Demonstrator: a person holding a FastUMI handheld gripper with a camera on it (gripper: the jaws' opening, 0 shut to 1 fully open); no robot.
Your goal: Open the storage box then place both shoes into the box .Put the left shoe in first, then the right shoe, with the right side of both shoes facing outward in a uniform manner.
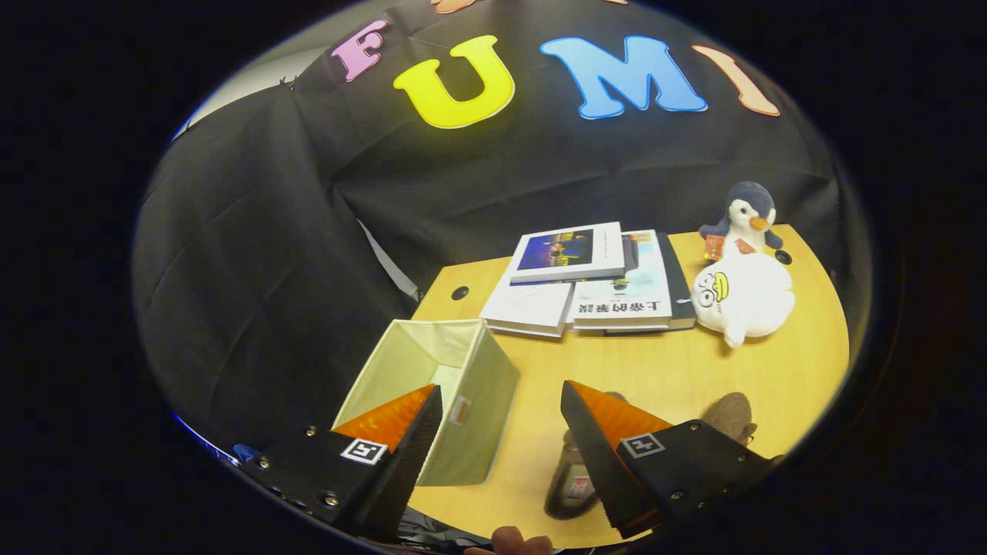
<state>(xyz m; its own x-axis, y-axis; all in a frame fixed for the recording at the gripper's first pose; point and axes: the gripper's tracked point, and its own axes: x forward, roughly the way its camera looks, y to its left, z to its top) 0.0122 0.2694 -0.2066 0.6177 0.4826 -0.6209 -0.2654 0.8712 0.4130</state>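
The storage box point(439, 385) stands open on the wooden table point(694, 370), a pale fabric cube with its mouth facing up. What shows of its inside is bare fabric, though the floor is partly hidden behind the near wall and the left finger. A small tag sits on the wall that faces the gripper's gap.

The gripper point(501, 408) hangs above the table's near edge with its fingers spread wide and nothing between them — only bare tabletop and the box's corner show in the gap. The left finger overlaps the box's near side; whether it touches cannot be told.

Two brown shoes lie on the table by the right finger. One shoe point(572, 482) sits just inside that finger, partly covered by it, its long axis running roughly away from the camera; which end is the toe cannot be told. The other shoe point(731, 416) peeks out beyond the right finger's body — too little of it shows to give its direction.

Beyond the fingers, a loose stack of books point(586, 281) lies at the far side of the table. Beside it rests a white seal plush point(744, 297), and behind that stands a penguin plush point(746, 212).
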